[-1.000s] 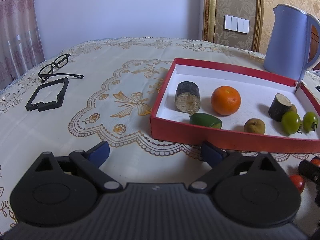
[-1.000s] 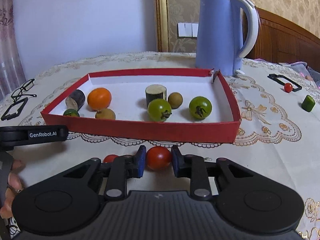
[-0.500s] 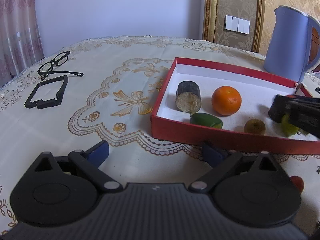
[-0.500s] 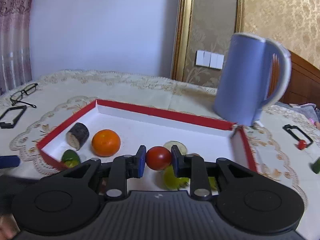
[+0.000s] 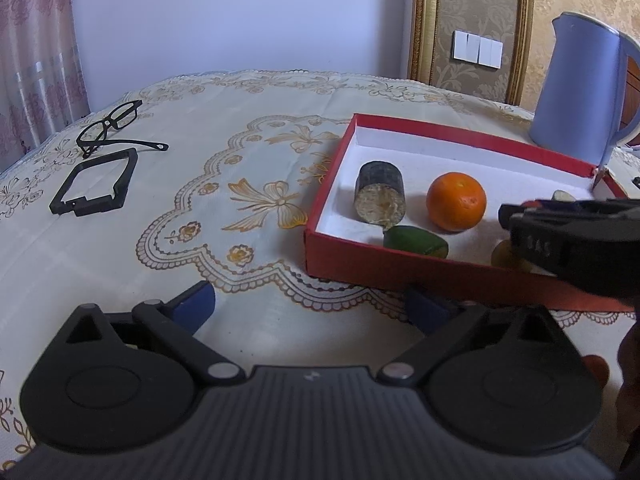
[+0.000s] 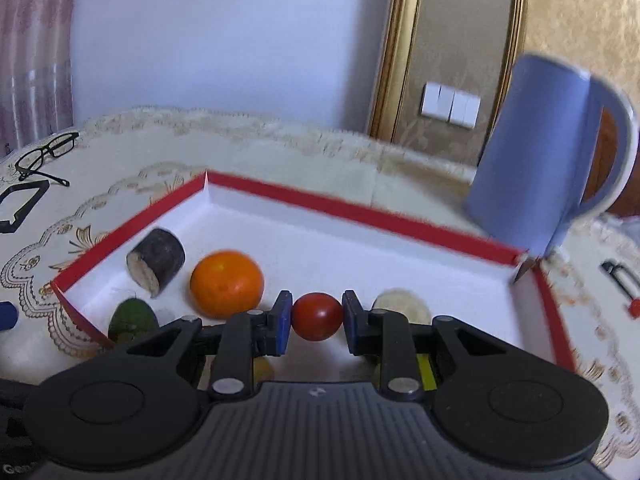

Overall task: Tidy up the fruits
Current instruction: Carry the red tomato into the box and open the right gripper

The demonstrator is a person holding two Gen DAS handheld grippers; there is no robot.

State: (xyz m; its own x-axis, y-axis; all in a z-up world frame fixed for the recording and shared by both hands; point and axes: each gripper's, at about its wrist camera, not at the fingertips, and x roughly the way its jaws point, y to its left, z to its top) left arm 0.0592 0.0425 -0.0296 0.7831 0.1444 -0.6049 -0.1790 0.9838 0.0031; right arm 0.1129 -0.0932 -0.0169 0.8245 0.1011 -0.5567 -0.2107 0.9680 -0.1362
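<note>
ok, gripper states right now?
Left gripper: open, holding nothing.
Right gripper: closed on a red tomato, over the red box.

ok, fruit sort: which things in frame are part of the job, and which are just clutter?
Job:
- red tomato, held in the right tongs above the box
- red box
- orange, green fruit and dark cut piece in it
- left tongs, open, empty

Lying about:
- glasses
- black frame
- blue kettle
- tablecloth
</note>
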